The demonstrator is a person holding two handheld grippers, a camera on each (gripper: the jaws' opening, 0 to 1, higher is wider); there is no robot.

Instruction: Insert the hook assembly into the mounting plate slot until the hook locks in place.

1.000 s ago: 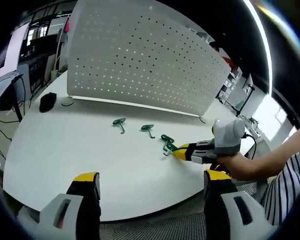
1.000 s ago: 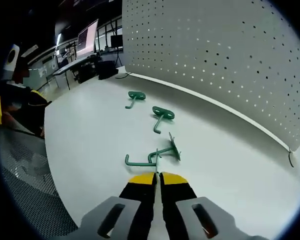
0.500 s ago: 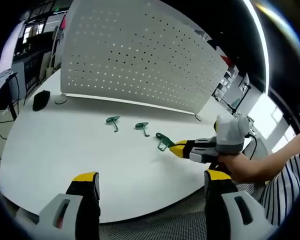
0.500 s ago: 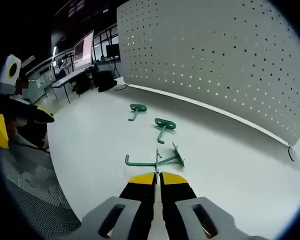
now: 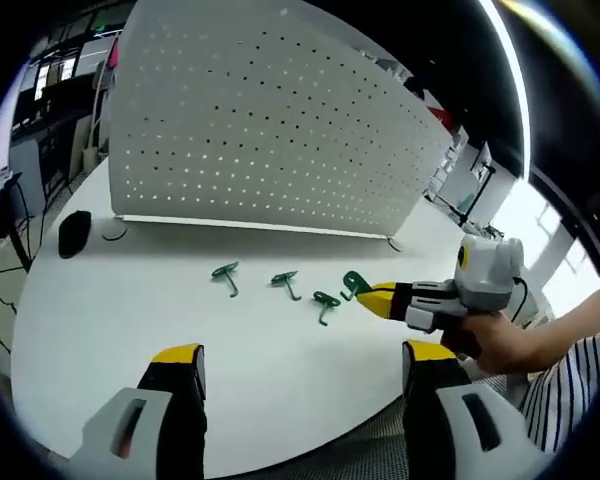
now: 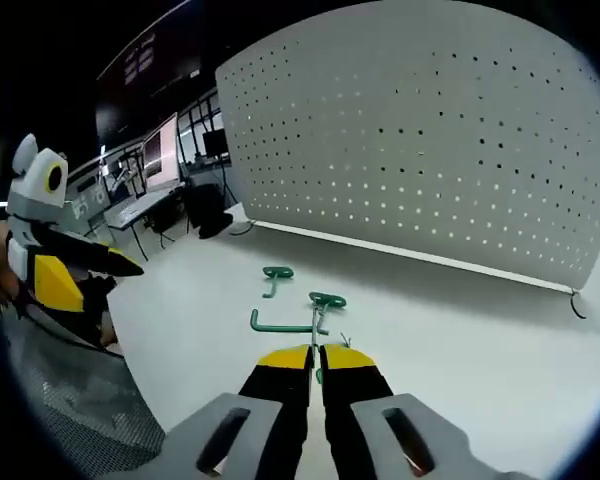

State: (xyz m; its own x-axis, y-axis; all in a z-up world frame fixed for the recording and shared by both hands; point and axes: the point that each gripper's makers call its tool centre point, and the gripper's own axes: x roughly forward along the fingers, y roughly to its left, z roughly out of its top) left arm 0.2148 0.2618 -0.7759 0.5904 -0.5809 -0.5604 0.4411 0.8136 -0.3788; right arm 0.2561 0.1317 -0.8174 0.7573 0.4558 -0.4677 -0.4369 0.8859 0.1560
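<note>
Left gripper (image 5: 300,360): jaws spread wide apart, nothing between them; it hangs over the near edge of the white table (image 5: 110,330), away from the work.
Right gripper (image 6: 315,355): clenched on a green hook assembly (image 6: 285,325), jaws nearly touching; in the left gripper view the right gripper (image 5: 370,296) comes in from the right, held by a person's hand (image 5: 505,340), with the hook's green plate at its tips.
Held hook: lifted clear of the table, its long wire arm sticking out sideways from the jaws, well short of the board.
Spare hooks: three more green hooks (image 5: 280,284) lie in a row on the table between the grippers and the board.
Mounting plate: a white perforated panel (image 5: 270,120) standing upright along the far side of the table, apart from everything else.
Risk, grip: the pinch looks to be on a thin part of the hook, so it could pivot or slip on meeting the panel.
Risk, aim: the holes are small and many; a tilted approach could scrape the face instead of entering.
Risk, panel: I judge that pushing hard might shove the free-standing panel back.
Hard to make out: exactly where the jaws bite the hook; the locking end's shape; how the panel is supported.
</note>
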